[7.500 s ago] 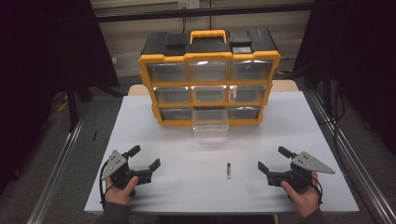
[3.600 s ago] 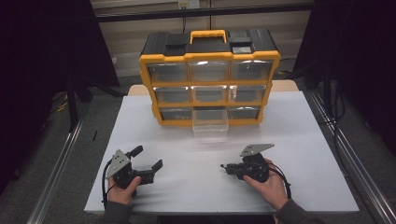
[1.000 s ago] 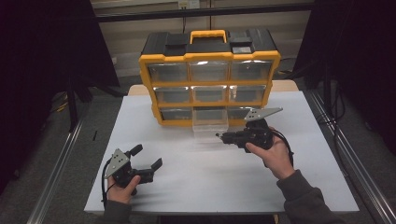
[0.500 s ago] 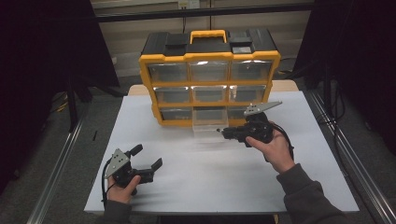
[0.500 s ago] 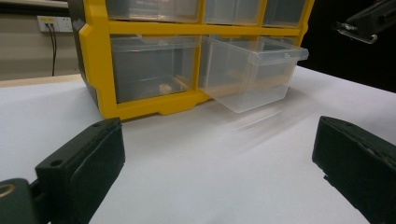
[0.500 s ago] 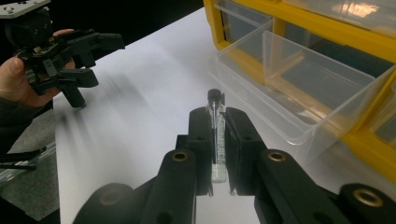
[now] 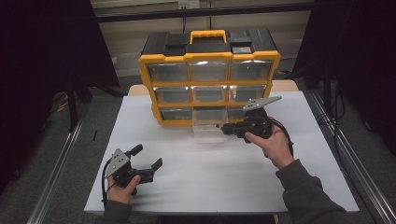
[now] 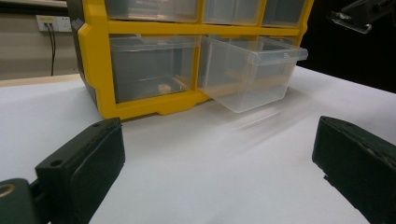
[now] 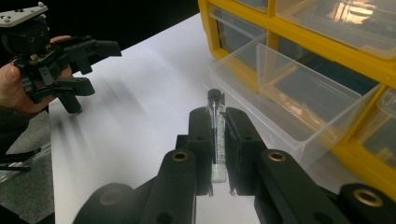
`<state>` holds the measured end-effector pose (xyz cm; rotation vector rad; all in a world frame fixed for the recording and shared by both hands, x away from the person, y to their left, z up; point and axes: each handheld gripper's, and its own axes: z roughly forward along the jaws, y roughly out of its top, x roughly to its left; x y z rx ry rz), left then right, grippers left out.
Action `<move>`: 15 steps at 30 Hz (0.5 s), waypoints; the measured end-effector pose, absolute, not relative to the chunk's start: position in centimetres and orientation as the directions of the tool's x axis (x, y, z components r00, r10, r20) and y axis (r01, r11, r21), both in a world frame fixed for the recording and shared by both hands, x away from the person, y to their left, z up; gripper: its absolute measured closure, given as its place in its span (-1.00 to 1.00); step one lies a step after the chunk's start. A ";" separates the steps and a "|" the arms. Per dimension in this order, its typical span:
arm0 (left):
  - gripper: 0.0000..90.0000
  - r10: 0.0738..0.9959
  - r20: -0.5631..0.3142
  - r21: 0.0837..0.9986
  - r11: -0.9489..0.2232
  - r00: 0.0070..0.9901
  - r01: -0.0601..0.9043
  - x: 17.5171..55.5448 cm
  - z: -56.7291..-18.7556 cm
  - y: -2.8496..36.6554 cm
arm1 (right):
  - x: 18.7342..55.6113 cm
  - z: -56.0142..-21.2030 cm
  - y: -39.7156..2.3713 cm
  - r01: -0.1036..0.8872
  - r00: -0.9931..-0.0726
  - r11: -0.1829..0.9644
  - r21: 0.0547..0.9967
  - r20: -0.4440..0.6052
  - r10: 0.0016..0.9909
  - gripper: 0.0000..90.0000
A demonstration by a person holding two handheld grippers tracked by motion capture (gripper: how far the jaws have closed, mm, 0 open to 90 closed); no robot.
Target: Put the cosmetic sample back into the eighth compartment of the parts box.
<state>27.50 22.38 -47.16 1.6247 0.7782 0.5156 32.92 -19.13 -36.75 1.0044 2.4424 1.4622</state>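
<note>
Holding a small glass vial (image 9: pixel 216 135) between its closed jaws, our right gripper (image 9: pixel 217 140) hung just in front of the pulled-out clear drawer (image 9: pixel 299 100) in the bottom row of the yellow cabinet (image 7: pixel 210 79). Seen from above, the right gripper (image 7: pixel 232 129) sat at about one o'clock from the middle of the white table (image 7: pixel 224 182), its tip just beside the drawer (image 7: pixel 208 131) at twelve. The vial lay lengthwise along the pads, black cap pointing outward past the tips, its clear body clamped along much of its length.

We judged the vial to be very light, stiff and smooth, so it could slide out of a loose hold, and being thin glass it could crack under a hard squeeze. The middle of the body seemed to us the right place to hold it, as we did, leaving the capped end free to lead into the drawer. We reckoned a low, gentle release would suit it, since a round tube would roll or bounce on hard plastic.

Our left gripper (image 7: pixel 146 164) rested at about eight o'clock near the table's front edge, jaws spread wide with nothing between them, well apart from the cabinet. In the left gripper view the drawer (image 8: pixel 254 72) tilted slightly down and looked empty.
</note>
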 end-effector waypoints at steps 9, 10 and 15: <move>-0.94 0.737 -0.138 0.977 -0.007 0.662 0.212 27.5 -47.2 21.9 | 33.5 -36.4 -18.9 0.471 -0.771 0.320 0.822 0.207 0.602 0.81; -0.94 0.737 -0.149 0.977 0.006 0.659 0.213 27.4 -47.2 21.8 | 33.6 -36.4 -18.8 0.475 -0.768 0.317 0.821 0.210 0.605 0.81; -0.94 0.735 -0.151 0.977 0.008 0.661 0.214 27.5 -47.2 21.8 | 33.8 -36.1 -18.7 0.467 -0.768 0.319 0.825 0.200 0.608 0.81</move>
